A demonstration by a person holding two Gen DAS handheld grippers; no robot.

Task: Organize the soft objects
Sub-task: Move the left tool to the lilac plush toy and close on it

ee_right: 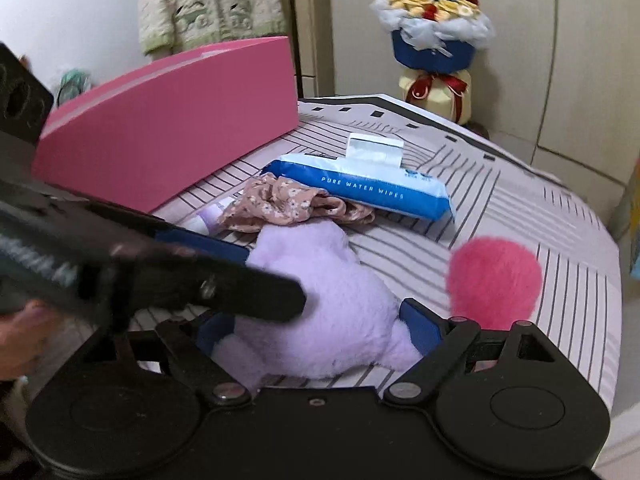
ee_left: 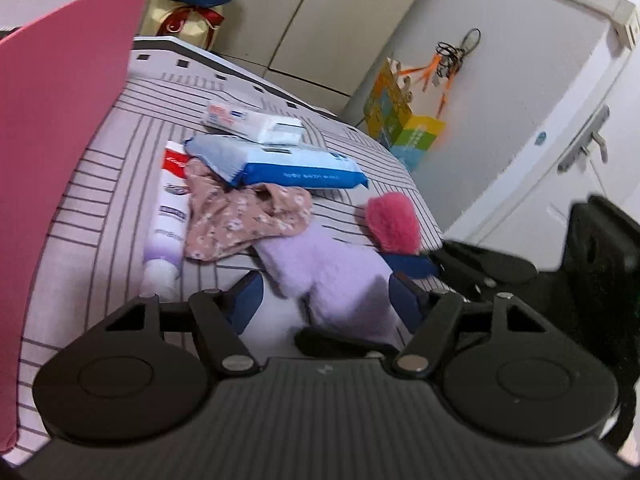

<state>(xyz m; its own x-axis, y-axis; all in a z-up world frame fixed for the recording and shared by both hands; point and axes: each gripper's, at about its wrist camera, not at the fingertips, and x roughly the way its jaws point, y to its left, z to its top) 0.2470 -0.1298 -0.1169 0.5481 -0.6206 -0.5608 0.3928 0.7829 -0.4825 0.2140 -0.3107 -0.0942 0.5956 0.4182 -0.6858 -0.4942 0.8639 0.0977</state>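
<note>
Left wrist view shows a table with a striped cloth (ee_left: pixel 100 184), and on its left side stands a big pink box (ee_left: pixel 60 120). A blue pack of wet wipes (ee_left: pixel 288 164) lies in the middle of the cloth, with a smaller white pack (ee_left: pixel 248 120) resting on top of it. One edge of the blue pack lies on a floral fabric piece (ee_left: pixel 244 216). A lilac plush item (ee_left: pixel 332 276) lies nearest to the cameras, touching the floral fabric. A white and purple tube (ee_left: pixel 168 216) lies just left of the floral fabric. A pink fluffy ball (ee_left: pixel 394 220) sits to the right of the plush.

The left gripper (ee_left: pixel 324 300) is wide open; the plush lies between its blue fingers, closer to the right one, and I cannot tell if it touches them. In the right wrist view, the right gripper (ee_right: pixel 316 326) is also open, and the lilac plush (ee_right: pixel 328 304) fills the space between both pads. The left tool crosses in front of it, blurred.
</note>
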